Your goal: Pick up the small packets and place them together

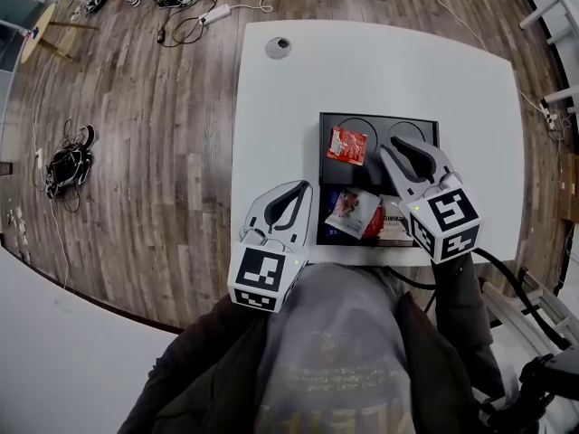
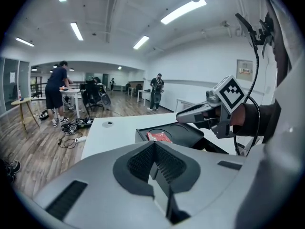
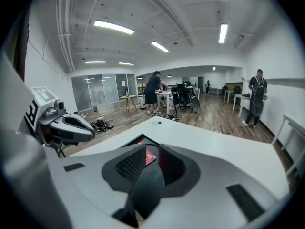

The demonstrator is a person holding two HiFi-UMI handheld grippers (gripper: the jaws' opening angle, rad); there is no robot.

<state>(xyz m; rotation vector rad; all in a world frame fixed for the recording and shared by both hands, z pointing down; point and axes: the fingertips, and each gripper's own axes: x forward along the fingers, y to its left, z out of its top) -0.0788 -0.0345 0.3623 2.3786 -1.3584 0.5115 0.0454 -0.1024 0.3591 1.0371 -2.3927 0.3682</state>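
**Head view.** A white surface (image 1: 380, 70) carries a black tray (image 1: 375, 118) near its lower edge in the frame. The tray's upper half has two round recesses, and a red packet (image 1: 346, 145) lies flat and alone over the left one. This packet is nearly square, so its long axis is weakly marked. It runs roughly left to right, with the right end a little lower and the edges slightly askew to the tray's walls. The other packets lie close together in the tray's lower half. A white-and-red packet (image 1: 353, 212) is tilted corner-up, and a blue packet (image 1: 329, 228) sits partly under its left side. A dark-printed packet (image 1: 393, 220) lies to the right, partly hidden by the right claw's marker cube.

**Right claw** (image 1: 403, 147). It hangs over the tray's right recess, pointing up and slightly left in the frame, near the red packet but clear of it. In the right gripper view the jaws stand a little apart with nothing pressed between the pads. The red packet (image 3: 149, 156) shows through the gap, lying on the tray beyond.

**Left claw** (image 1: 300, 191). It is over the bare surface just left of the tray, pointing up and slightly right. In the left gripper view the jaws meet at the tips and grip nothing. The red packet (image 2: 159, 136) lies ahead, right of centre.
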